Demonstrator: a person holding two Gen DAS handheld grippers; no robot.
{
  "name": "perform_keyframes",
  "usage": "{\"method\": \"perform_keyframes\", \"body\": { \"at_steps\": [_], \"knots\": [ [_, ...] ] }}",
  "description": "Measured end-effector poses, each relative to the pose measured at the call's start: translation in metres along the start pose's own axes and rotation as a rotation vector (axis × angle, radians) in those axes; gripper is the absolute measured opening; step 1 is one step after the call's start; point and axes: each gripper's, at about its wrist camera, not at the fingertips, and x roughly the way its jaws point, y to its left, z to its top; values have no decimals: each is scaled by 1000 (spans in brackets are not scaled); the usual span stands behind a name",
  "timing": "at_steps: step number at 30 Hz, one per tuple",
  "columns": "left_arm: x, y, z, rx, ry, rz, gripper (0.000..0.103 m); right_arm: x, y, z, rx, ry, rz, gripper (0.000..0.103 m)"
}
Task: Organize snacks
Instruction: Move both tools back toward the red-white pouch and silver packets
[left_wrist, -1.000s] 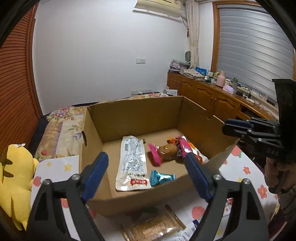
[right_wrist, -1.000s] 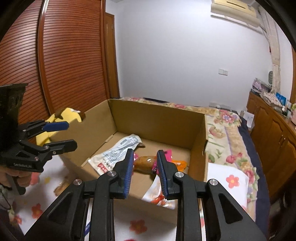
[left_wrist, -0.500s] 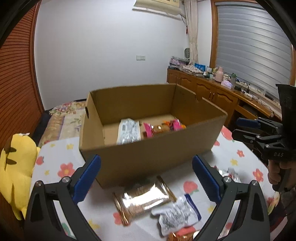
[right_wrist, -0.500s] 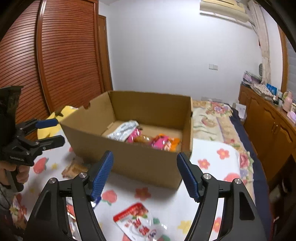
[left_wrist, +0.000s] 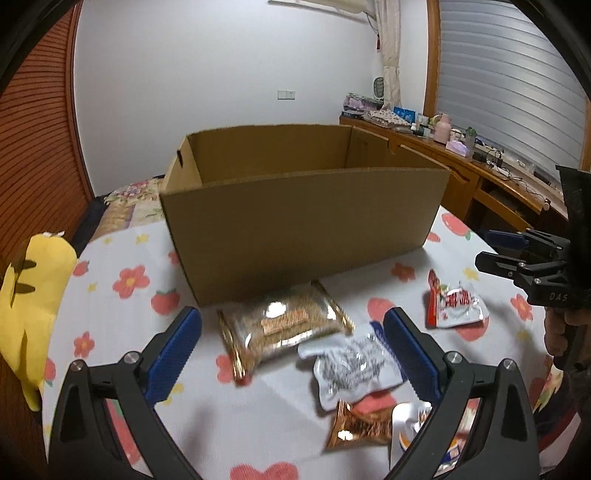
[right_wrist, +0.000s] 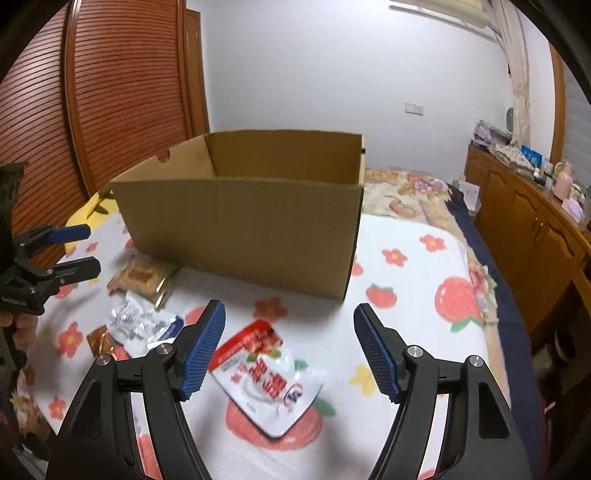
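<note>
Left wrist view: the left gripper (left_wrist: 291, 345) hangs wide apart and empty above a clear cracker packet (left_wrist: 284, 325) and a silver packet (left_wrist: 354, 369), just before the cardboard box (left_wrist: 295, 229). The right gripper (right_wrist: 290, 345) has just been opening; nothing is between its fingers, a red-and-white packet (right_wrist: 266, 373) lying below.

Both views are evenly lit by soft indoor light, moderately bright, with a white wall that reads pale blue. Strong fisheye bending curves the door slats and wall lines; black vignette fills the corners, heaviest at 10 and 2 o'clock. The cardboard box (left_wrist: 303, 225) casts a soft shadow at its base. The gold snack packet (left_wrist: 284, 326) shows glare and motion smear. The red-and-white pouch (right_wrist: 266, 373) is blurred.
</note>
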Motion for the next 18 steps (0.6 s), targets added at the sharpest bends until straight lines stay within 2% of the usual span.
{"method": "perform_keyframes", "body": {
  "at_steps": [11,18],
  "knots": [
    [-7,6,-35,-57,46,-5,99,-1,9,-29,3,52,0,74],
    [-10,4,-50,-56,67,0,99,-2,13,-42,5,79,10,74]
  ]
}}
